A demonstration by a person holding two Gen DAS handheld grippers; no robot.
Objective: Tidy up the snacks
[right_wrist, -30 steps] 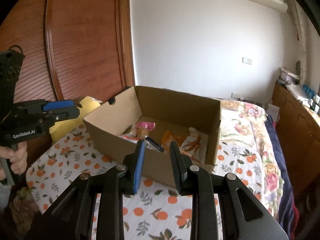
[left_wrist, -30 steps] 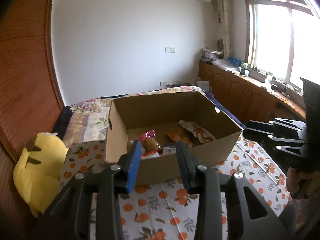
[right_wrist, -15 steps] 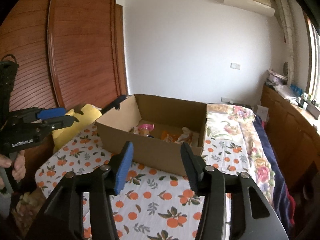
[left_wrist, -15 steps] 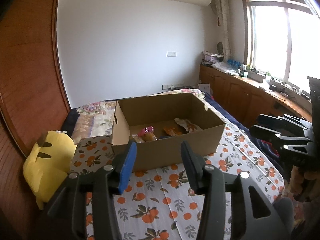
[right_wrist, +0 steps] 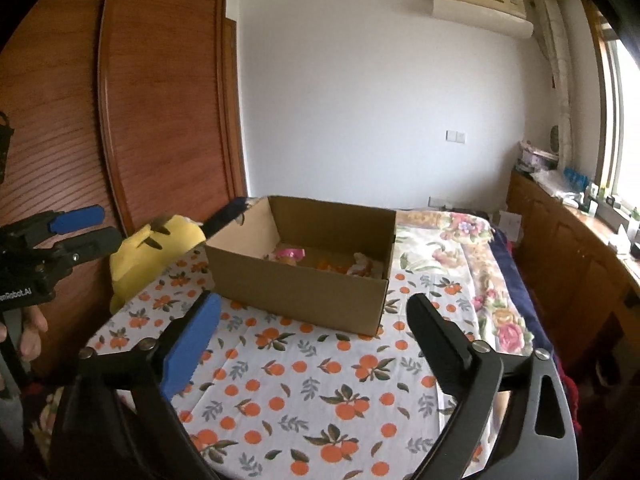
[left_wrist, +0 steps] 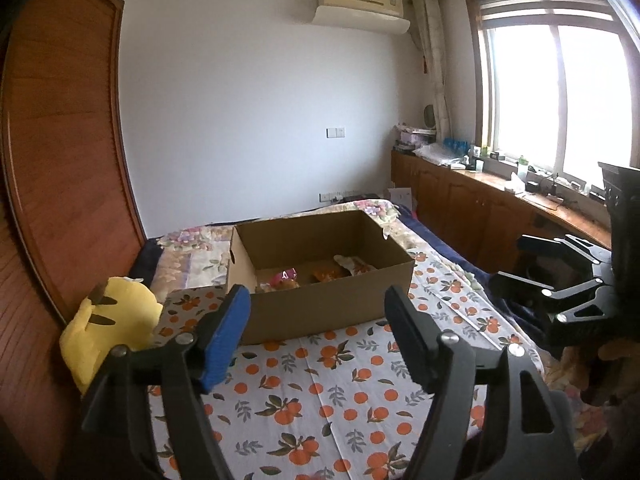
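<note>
Cardboard box (left_wrist: 320, 276), open-topped, on the orange-print bed sheet (left_wrist: 320, 392); snack packets (left_wrist: 285, 279) lie on its floor. My left gripper (left_wrist: 318, 312) and right gripper (right_wrist: 314, 322): both fingers spread wide, holding nothing, well short of the box. Yellow plush (left_wrist: 108, 324) beside the box's left end.

White wall (left_wrist: 256, 120), wood wardrobe (right_wrist: 160, 112), bright window (left_wrist: 560, 96) above cabinets (left_wrist: 460, 208), air conditioner (left_wrist: 360, 8)

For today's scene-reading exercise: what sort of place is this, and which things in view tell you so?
Most likely a home bedroom: a bed under an orange-print sheet, a yellow plush toy at its edge, and a wooden wardrobe beside it. A cardboard box of snacks sits on the bed.
</note>
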